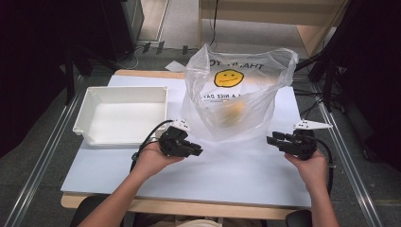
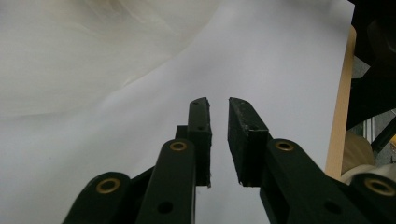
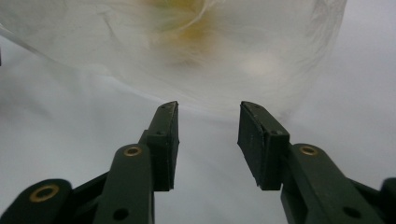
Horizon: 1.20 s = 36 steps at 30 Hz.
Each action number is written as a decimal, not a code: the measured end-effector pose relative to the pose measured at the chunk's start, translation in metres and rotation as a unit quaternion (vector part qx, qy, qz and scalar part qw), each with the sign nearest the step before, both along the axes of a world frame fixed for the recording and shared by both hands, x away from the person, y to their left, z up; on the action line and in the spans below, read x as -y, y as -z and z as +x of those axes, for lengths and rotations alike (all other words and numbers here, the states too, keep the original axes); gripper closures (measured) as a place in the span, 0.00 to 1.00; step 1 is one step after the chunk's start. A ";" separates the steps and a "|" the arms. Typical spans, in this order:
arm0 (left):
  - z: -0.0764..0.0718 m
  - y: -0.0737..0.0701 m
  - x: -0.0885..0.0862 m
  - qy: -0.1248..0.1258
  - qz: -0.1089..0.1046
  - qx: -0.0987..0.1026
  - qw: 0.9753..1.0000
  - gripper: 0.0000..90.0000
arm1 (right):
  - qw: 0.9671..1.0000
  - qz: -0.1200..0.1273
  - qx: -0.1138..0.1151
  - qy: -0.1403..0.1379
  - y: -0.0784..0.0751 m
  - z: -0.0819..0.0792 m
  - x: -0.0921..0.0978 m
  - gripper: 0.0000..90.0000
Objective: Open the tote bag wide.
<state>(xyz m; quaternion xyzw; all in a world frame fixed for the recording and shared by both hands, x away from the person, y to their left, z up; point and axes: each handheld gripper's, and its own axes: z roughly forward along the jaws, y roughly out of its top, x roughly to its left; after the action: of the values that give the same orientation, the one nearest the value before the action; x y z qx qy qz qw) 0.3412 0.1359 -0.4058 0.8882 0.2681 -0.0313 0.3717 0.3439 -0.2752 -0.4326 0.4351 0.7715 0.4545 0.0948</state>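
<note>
A white tabletop (image 1: 227, 175) on a wooden base carries everything here, and the largest thing on it is a clear plastic carrier bag (image 1: 236, 92) printed with a yellow smiley face, standing upright at the middle of the far half with its mouth gaping upward; something yellowish (image 1: 235, 111) sits low inside it, too blurred through the film to name. The bag stands open probably so its contents can be reached from above. To the left of the bag, just beside it, lies an empty white rectangular tray (image 1: 124, 116), likely the place for whatever comes out. Both grippers sit low in front of the bag, one on each side, as if poised to take its handles or sides. The left gripper (image 1: 195, 150), near the bag's front left foot, has its jaws nearly closed with only a slim gap between the pads (image 2: 201, 135), and nothing is in them; its own view shows the bag's film (image 2: 70, 51) up to the left. The right gripper (image 1: 273, 140), held well off the bag's right side, has jaws moderately spread and empty, aimed straight at the bag's base (image 3: 196, 51). Nothing lies between either gripper and the bag; the limp, collapsing film is the likely nuisance.
</note>
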 end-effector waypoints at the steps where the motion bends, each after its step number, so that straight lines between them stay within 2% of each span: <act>1: 0.000 -0.002 0.000 0.000 0.001 0.000 1.000 0.89 | 1.000 0.000 0.000 0.000 0.000 0.000 0.000 0.69; 2: 0.001 -0.005 -0.001 -0.004 0.004 -0.001 1.000 0.89 | 1.000 0.002 -0.002 -0.001 -0.002 0.000 0.000 0.69; 3: 0.003 -0.007 -0.003 -0.008 0.004 -0.011 1.000 0.91 | 1.000 0.000 0.000 -0.006 -0.008 0.000 0.000 0.69; 5: 0.003 -0.008 -0.003 -0.012 0.004 -0.011 1.000 0.90 | 1.000 0.000 0.000 -0.007 -0.009 0.000 0.000 0.68; 6: 0.003 -0.009 -0.004 -0.013 -0.001 -0.013 1.000 0.86 | 1.000 0.000 0.001 -0.006 -0.014 0.000 0.002 0.67; 9: 0.003 -0.014 -0.004 -0.014 0.004 -0.011 1.000 0.82 | 1.000 0.000 0.000 -0.007 -0.019 0.000 0.004 0.67; 11: 0.003 -0.018 -0.005 -0.010 0.007 -0.009 1.000 0.82 | 1.000 -0.002 0.003 -0.011 -0.026 0.000 0.006 0.67; 15: 0.003 -0.029 -0.005 -0.007 -0.002 -0.018 1.000 0.85 | 1.000 -0.005 0.004 -0.016 -0.036 0.001 0.007 0.68; 16: 0.003 -0.032 -0.006 -0.006 -0.003 -0.015 1.000 0.85 | 1.000 -0.005 0.004 -0.020 -0.038 0.002 0.008 0.69; 17: 0.003 -0.037 -0.006 -0.005 0.002 -0.006 1.000 0.90 | 1.000 -0.002 0.003 -0.026 -0.044 0.004 0.009 0.73; 19: 0.003 -0.039 -0.007 -0.004 0.000 -0.003 1.000 0.92 | 1.000 0.000 0.003 -0.029 -0.046 0.005 0.009 0.74; 22: 0.005 -0.043 -0.009 -0.006 -0.004 -0.003 1.000 1.00 | 0.999 0.006 -0.004 -0.036 -0.054 0.008 0.010 0.84; 26: 0.006 -0.047 -0.009 -0.002 -0.001 -0.004 1.000 1.00 | 0.999 0.005 0.000 -0.044 -0.063 0.010 0.010 1.00; 32: 0.006 -0.058 -0.008 0.001 -0.005 0.006 1.000 1.00 | 0.998 0.000 -0.001 -0.056 -0.072 0.013 0.010 1.00; 34: 0.007 -0.063 -0.008 0.004 -0.009 0.004 1.000 1.00 | 0.998 0.000 0.000 -0.057 -0.077 0.013 0.010 1.00; 35: 0.008 -0.065 -0.008 0.007 -0.005 0.001 1.000 1.00 | 0.999 0.001 -0.006 -0.053 -0.081 0.013 0.010 1.00; 36: 0.009 -0.068 -0.008 0.005 -0.009 -0.004 1.000 1.00 | 0.998 0.002 -0.009 -0.056 -0.086 0.015 0.011 1.00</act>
<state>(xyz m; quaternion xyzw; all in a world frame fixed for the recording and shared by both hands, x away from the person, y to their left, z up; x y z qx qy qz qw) 0.3507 0.1434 -0.3379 0.8859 0.2645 -0.0390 0.3790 0.3586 -0.2858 -0.3468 0.3954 0.7945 0.4568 0.0612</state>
